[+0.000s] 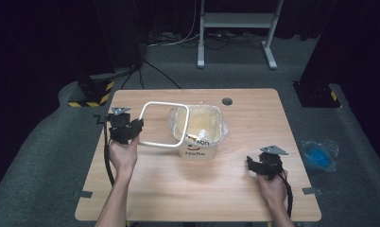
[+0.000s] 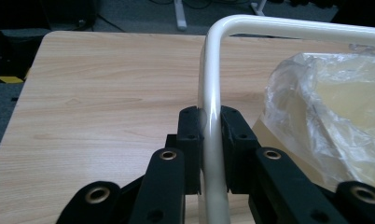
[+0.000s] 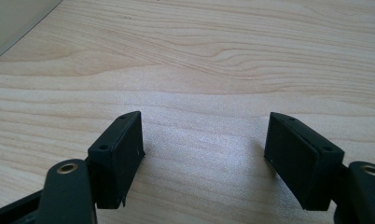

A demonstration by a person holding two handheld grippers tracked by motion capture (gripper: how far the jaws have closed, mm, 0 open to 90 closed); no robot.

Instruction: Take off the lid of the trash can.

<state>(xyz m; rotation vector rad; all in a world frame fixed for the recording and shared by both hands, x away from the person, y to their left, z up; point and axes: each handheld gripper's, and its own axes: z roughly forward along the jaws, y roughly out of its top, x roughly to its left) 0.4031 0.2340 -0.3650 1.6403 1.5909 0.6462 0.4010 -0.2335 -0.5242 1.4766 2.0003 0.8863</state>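
Where the pale wooden table fills the high view, a cream square plastic bin lined with a clear crinkled plastic bag stands near the table's middle, dark lettering showing on its near face. Its cream frame of rounded tube, a square loop, extends from the bin's rim toward the person's left, raised above the tabletop. The left gripper, held in the person's left hand, meets this frame at its left side; in the left gripper view its two black jaws are clamped on the tube, one pad pressed against each side, with the bag just beside it on the right of that view. The right gripper, held in the right hand, sits low over the table's right part, well apart from the bin; in the right gripper view its jaws stand wide apart with bare wood grain between them, and a pale corner, which cannot be identified with certainty, shows at the upper left. A round dark grommet marks the table's far edge. On the grey carpet beside the table's right edge lies a clear bag holding something blue. A white metal stand occupies the floor beyond.
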